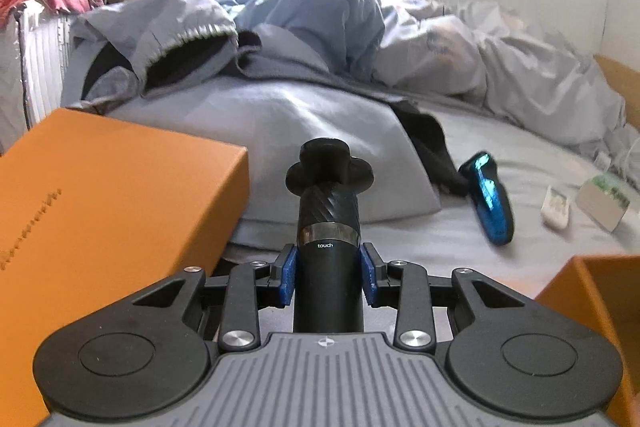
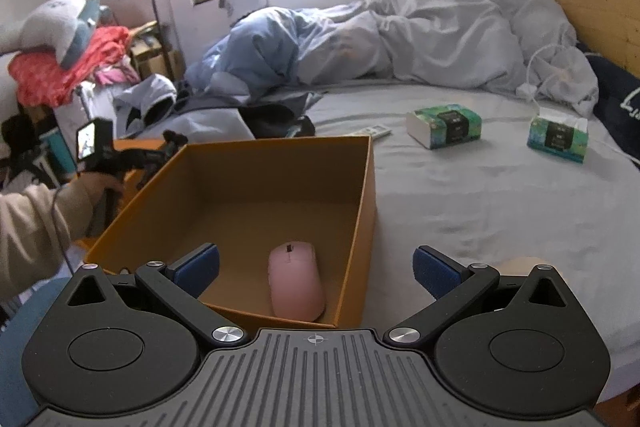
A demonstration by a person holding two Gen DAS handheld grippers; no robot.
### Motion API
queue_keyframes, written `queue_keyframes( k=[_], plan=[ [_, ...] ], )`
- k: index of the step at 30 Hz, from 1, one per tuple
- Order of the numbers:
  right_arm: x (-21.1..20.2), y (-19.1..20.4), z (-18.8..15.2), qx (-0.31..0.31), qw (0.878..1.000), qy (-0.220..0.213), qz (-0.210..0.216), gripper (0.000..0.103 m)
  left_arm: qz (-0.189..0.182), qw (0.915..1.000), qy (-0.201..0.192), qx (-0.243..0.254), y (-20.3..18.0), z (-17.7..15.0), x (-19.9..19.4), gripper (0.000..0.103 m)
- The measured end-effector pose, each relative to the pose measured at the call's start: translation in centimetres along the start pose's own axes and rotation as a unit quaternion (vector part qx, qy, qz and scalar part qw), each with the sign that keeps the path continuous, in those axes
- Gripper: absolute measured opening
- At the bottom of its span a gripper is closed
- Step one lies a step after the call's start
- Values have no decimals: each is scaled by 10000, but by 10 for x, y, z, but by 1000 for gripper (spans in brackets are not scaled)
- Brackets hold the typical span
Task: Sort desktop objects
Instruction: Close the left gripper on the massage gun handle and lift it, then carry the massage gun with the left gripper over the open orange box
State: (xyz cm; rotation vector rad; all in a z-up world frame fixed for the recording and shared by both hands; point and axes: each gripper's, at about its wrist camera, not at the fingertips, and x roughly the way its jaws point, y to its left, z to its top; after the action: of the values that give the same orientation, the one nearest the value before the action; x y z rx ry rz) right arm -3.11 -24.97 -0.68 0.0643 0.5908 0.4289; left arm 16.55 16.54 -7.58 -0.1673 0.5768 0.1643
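Note:
My left gripper [image 1: 329, 273] is shut on a black cylindrical device marked "touch" [image 1: 328, 211], held above the bed between an orange box lid [image 1: 104, 199] on the left and an orange box corner [image 1: 596, 291] on the right. A blue electric shaver [image 1: 489, 199] lies on the sheet ahead to the right. My right gripper [image 2: 316, 267] is open and empty, over the near edge of the open orange box [image 2: 366, 195]. A pink mouse [image 2: 295, 281] lies inside that box. The left gripper also shows in the right wrist view [image 2: 160, 151], left of the box.
A white remote [image 1: 556, 207] and a tissue pack [image 1: 604, 201] lie on the grey sheet. In the right wrist view two green tissue packs [image 2: 444, 127] [image 2: 558, 135] and the remote [image 2: 374, 131] lie beyond the box. Crumpled duvet [image 2: 420, 35] and clothes fill the far side.

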Motion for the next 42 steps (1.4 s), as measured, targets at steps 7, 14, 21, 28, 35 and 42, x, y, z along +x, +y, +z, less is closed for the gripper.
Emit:
queue_keyframes(
  k=[7,14,21,28,35,42],
  plan=[
    [-8,5,2,-189,9998,-101,22,103,-180,9990,-396,-99,-5,22,-45,34],
    [-16,9,5,-372,9991,-201,45,103,-553,9956,-738,-168,-23,41,-88,34],
    [-23,14,3,-558,9980,-303,59,103,-1060,9913,-772,-92,-51,44,-109,34],
    [-29,16,2,-638,9973,-348,80,103,-1363,9896,-457,102,-80,27,-105,34],
    [-29,16,2,-679,9970,-363,84,103,-1432,9894,-6,230,-110,2,-89,34],
    [-30,14,3,-673,9970,-369,100,103,-1421,9887,326,350,-131,-11,-85,34]
  ],
)
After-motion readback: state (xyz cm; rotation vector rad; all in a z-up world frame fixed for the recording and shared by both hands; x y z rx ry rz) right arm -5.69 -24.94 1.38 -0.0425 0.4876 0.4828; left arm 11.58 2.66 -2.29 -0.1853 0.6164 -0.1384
